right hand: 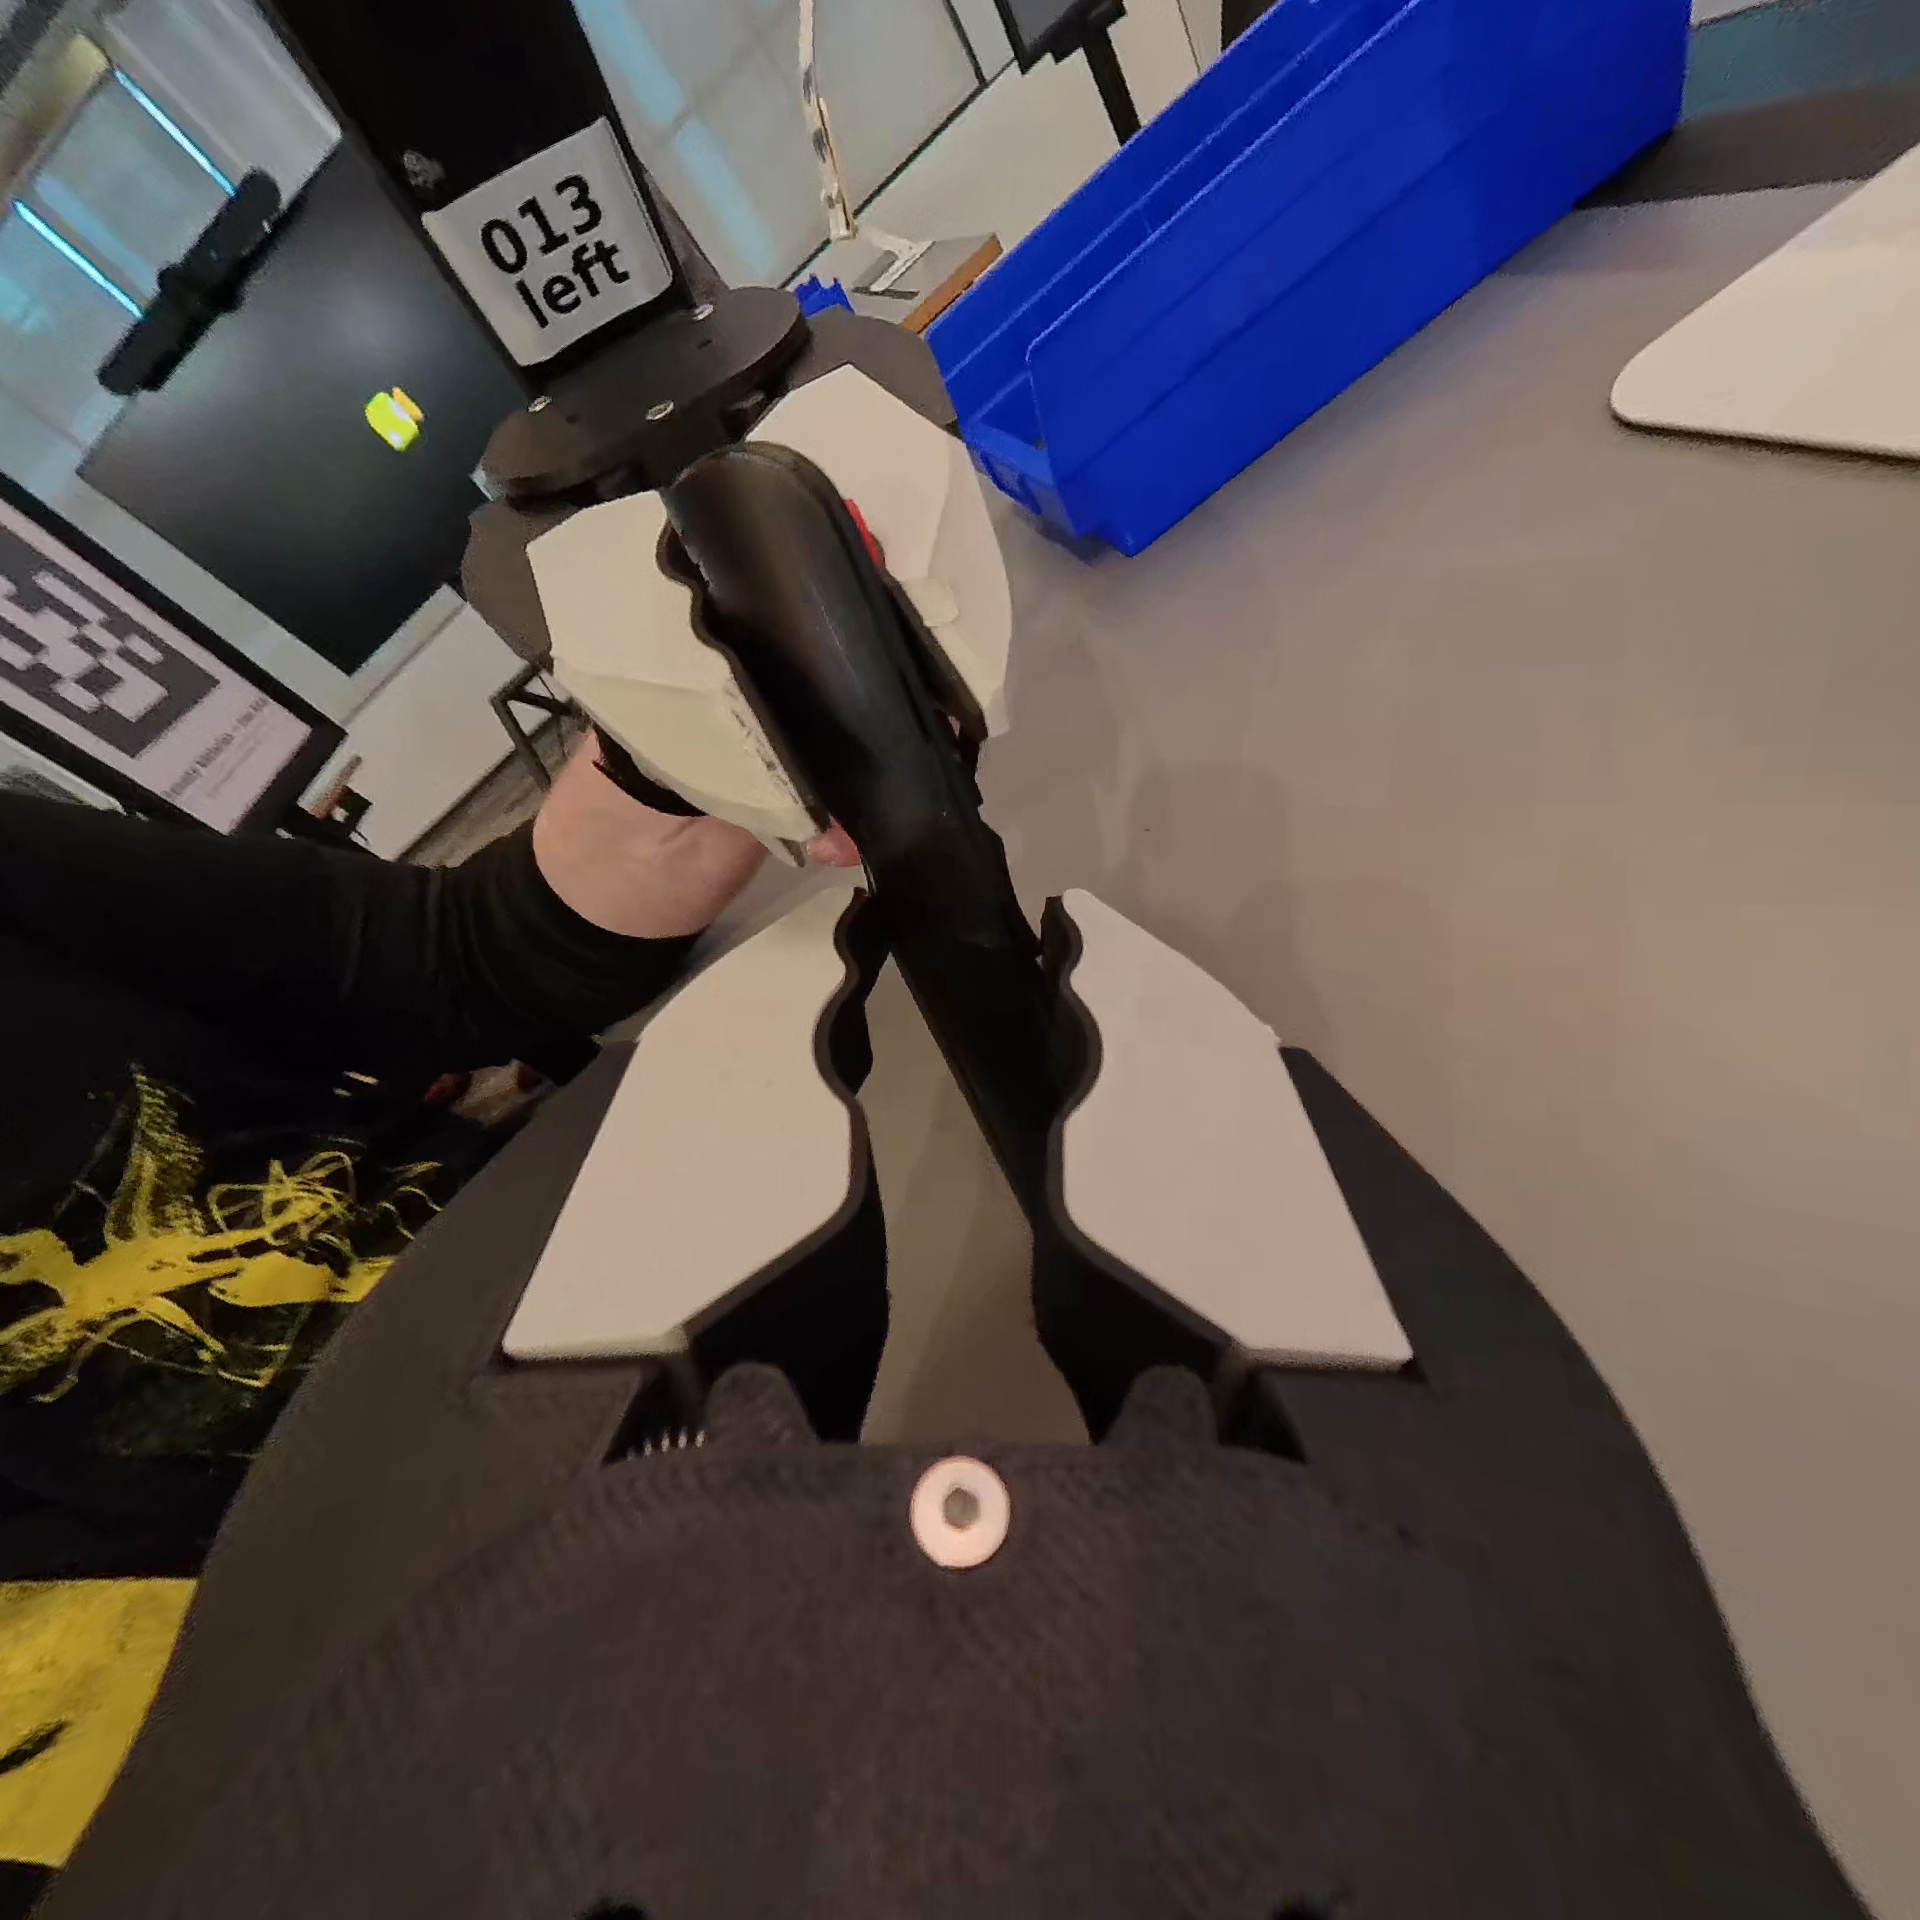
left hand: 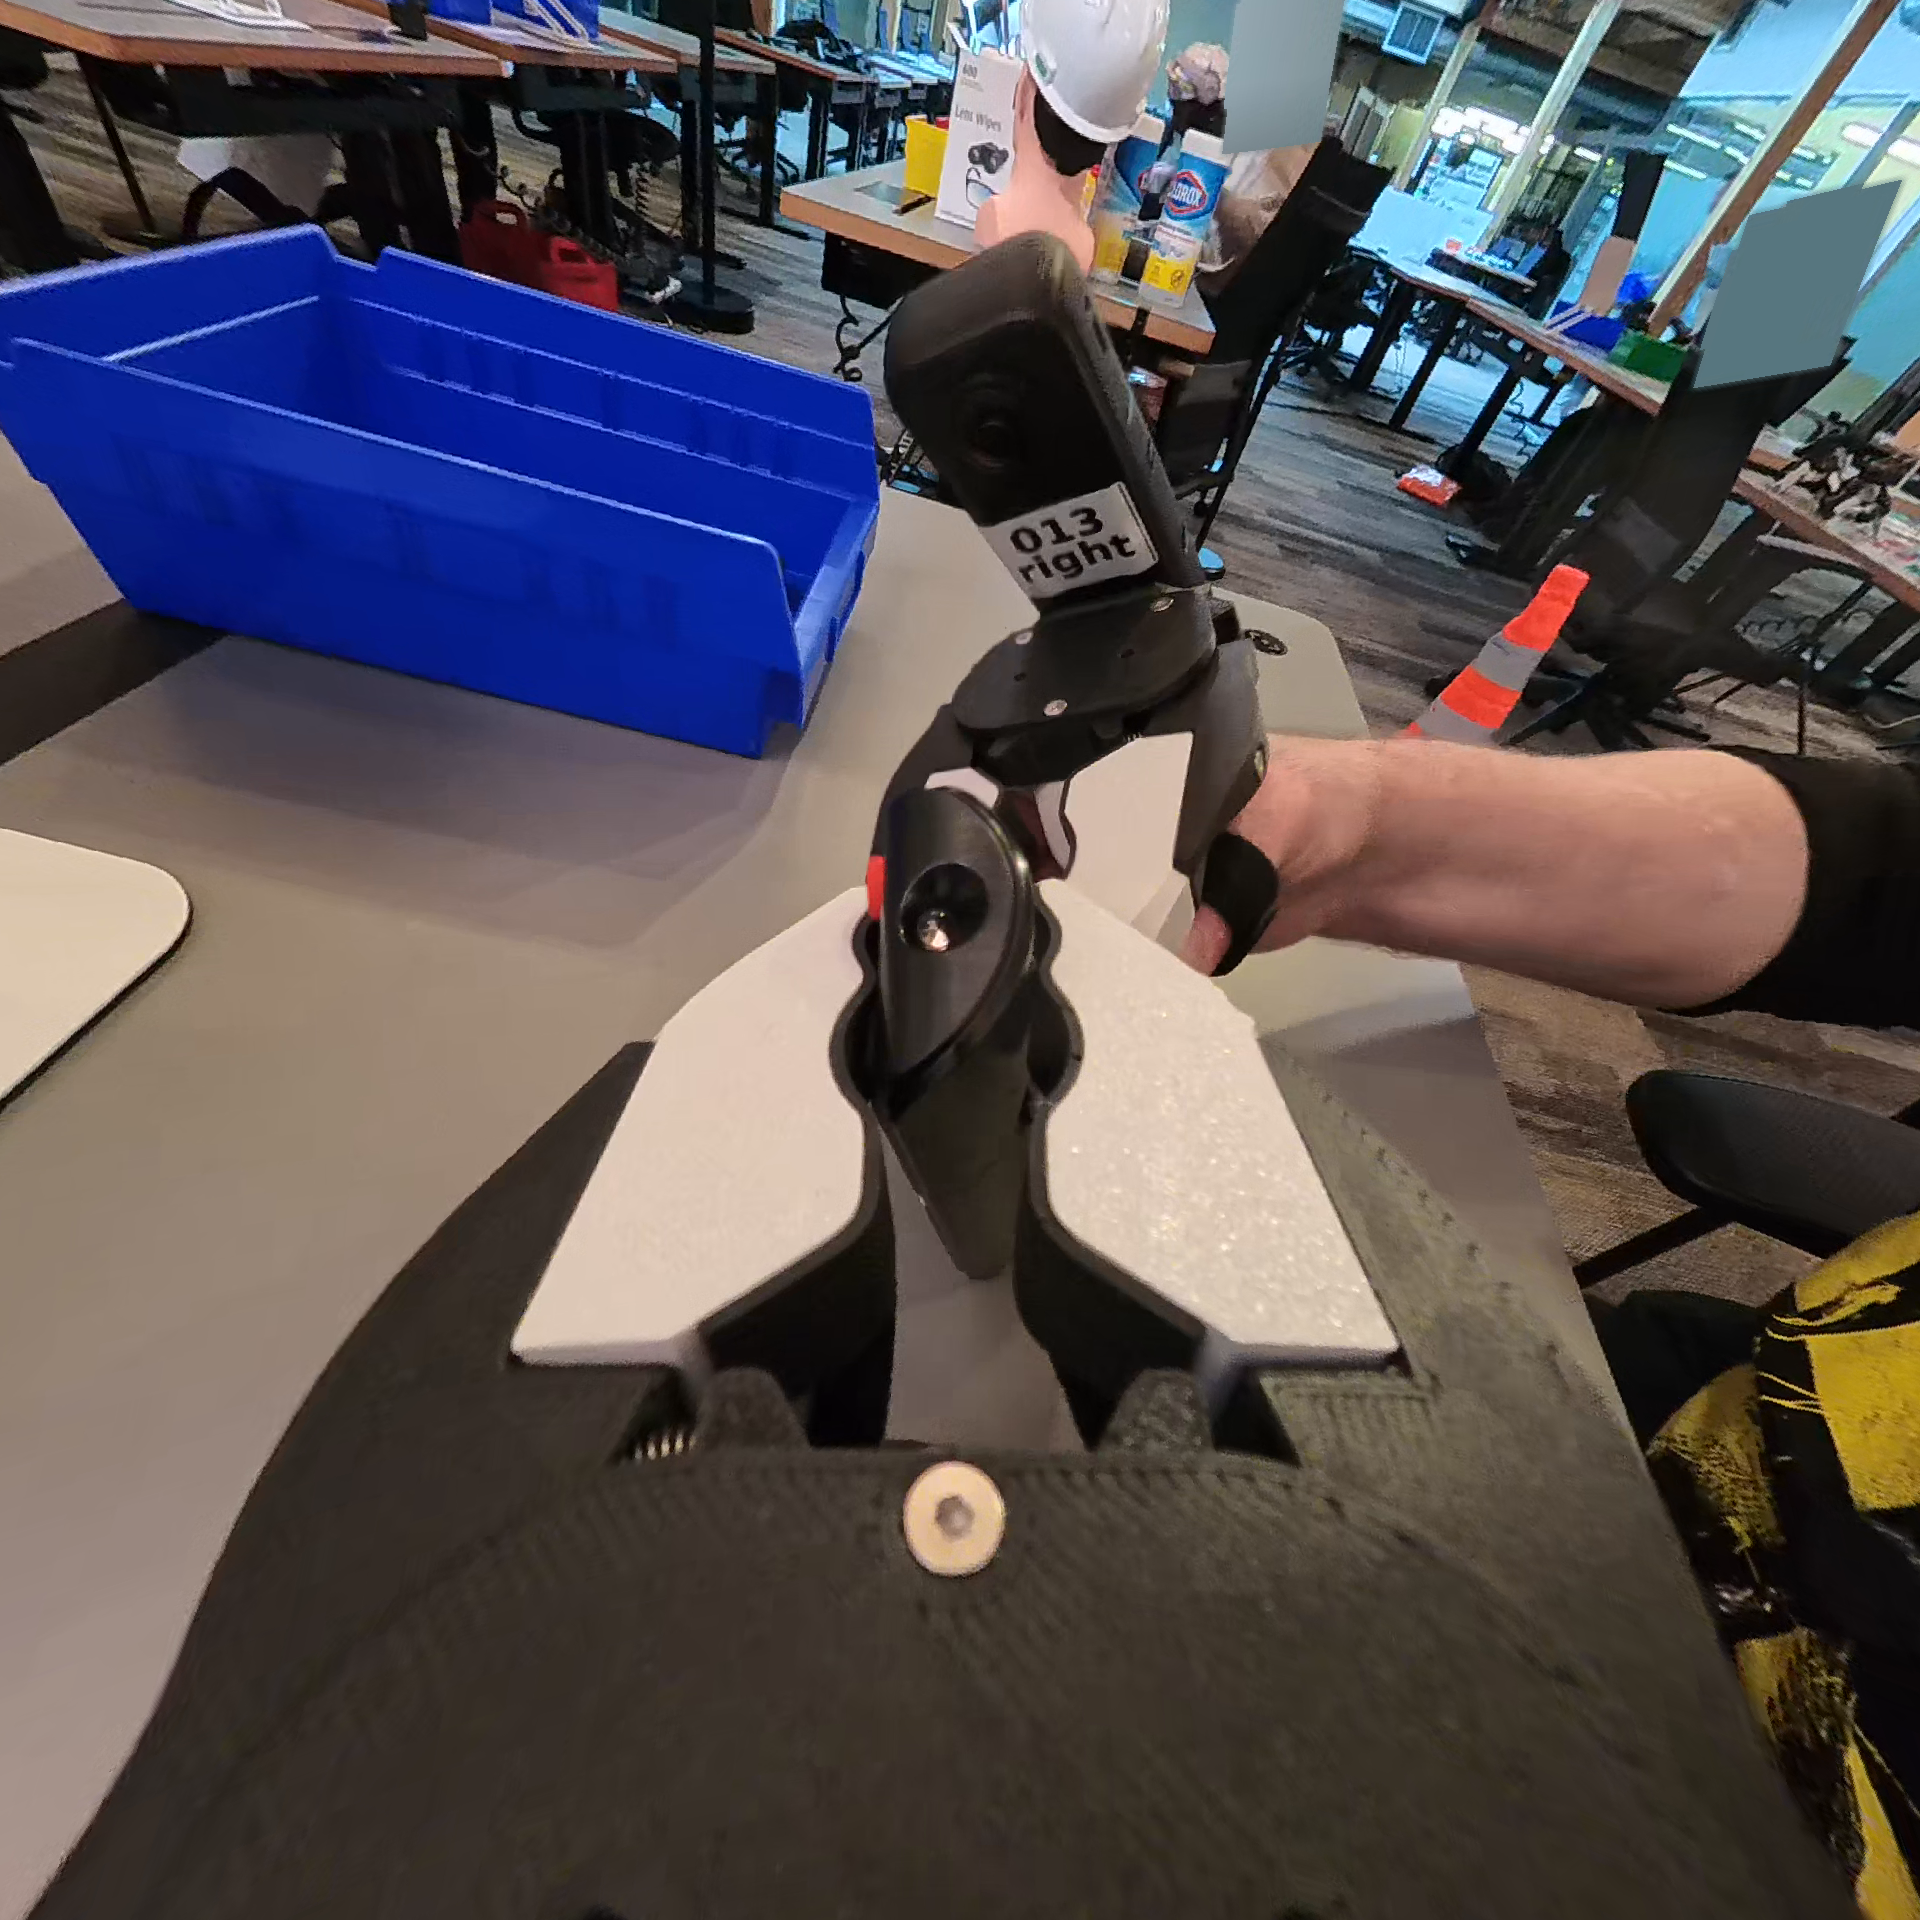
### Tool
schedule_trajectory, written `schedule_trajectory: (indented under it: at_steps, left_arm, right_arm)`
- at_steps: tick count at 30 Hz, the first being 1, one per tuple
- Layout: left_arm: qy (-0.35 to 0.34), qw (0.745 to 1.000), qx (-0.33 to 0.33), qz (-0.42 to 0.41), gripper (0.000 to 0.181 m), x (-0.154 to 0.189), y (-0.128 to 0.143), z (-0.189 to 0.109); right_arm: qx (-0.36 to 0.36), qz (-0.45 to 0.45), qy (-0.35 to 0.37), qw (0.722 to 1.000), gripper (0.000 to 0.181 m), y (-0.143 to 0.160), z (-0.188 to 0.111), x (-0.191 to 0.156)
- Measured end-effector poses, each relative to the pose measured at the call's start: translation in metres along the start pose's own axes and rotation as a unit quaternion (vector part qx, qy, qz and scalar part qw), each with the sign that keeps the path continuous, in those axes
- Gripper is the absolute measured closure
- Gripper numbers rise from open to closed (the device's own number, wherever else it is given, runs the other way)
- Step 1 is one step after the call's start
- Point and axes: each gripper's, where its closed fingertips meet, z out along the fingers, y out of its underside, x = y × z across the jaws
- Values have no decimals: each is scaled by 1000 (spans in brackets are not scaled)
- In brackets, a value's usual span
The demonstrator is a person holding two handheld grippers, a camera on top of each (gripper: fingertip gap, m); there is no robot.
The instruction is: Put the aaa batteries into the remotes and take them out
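Both grippers hold one black remote above a grey table [left hand: 343,997].

Left wrist view: the left gripper [left hand: 951,1039] is clamped on the remote [left hand: 951,997], its white fingers [left hand: 727,1174] pressing the flanks of the body. The remote's long axis runs away from the camera and upward; the rounded end, with a red button at its edge, points toward the right gripper [left hand: 997,821] beyond. That gripper, held by a hand [left hand: 1299,852], closes over the far part of the remote.

Right wrist view: the right gripper [right hand: 961,997] is closed on the narrower end of the remote [right hand: 862,727]. The long axis slants up and to the left into the left gripper [right hand: 769,644], which grasps the wider end.

A blue plastic bin [left hand: 436,488] stands on the table, well apart from the remote. No batteries can be made out in either view.
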Motion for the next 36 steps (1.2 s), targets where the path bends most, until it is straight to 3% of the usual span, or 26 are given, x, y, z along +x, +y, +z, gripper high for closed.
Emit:
schedule_trajectory:
  at_steps: [7, 15, 36]
  left_arm:
    - [-25, 1000, 1, 16, 158, 0, -3, 3]
    - [-38, 999, 5, 8, 158, -3, -3, 4]
    - [-84, 996, 22, -1, 158, -13, -2, 3]
  right_arm:
    - [34, 48, -3, 998, 151, -5, -2, 0]
    - [62, 38, 21, 997, 147, -6, -3, 3]
    - [77, 104, -43, 991, 140, 2, -1, 11]
